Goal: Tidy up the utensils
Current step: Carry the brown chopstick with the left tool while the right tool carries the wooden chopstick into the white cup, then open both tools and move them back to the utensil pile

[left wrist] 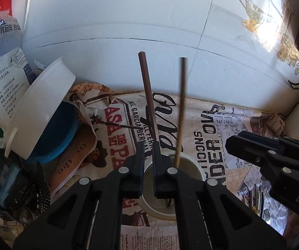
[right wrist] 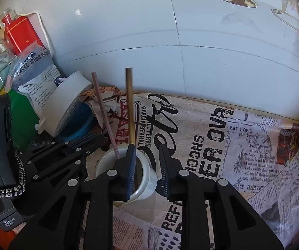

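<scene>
**Two chopsticks standing in the cup**

A white cup (left wrist: 193, 166) sits on the newsprint-patterned cloth (left wrist: 212, 125) near the tiled wall (left wrist: 128, 20). Two chopsticks stand in it, leaning apart: a reddish-brown one (left wrist: 147, 95) and a lighter, tan one (left wrist: 181, 108).

The left gripper (left wrist: 148, 158) hangs right over the cup. Its jaws are narrowly apart, and the reddish chopstick rises from just beside the right-hand jaw; whether the pads actually press it I cannot tell. The tan chopstick stands free just to the right of that gripper.

The right gripper (right wrist: 147, 160) is over the cup's right side, jaws wide apart and holding nothing. One finger (right wrist: 131, 166) crosses in front of the cup, the other is over the cloth.

To the left, a white tub (left wrist: 39, 108) lies tilted against a blue lid (left wrist: 59, 131), with plastic bags (left wrist: 3, 62) behind.
</scene>
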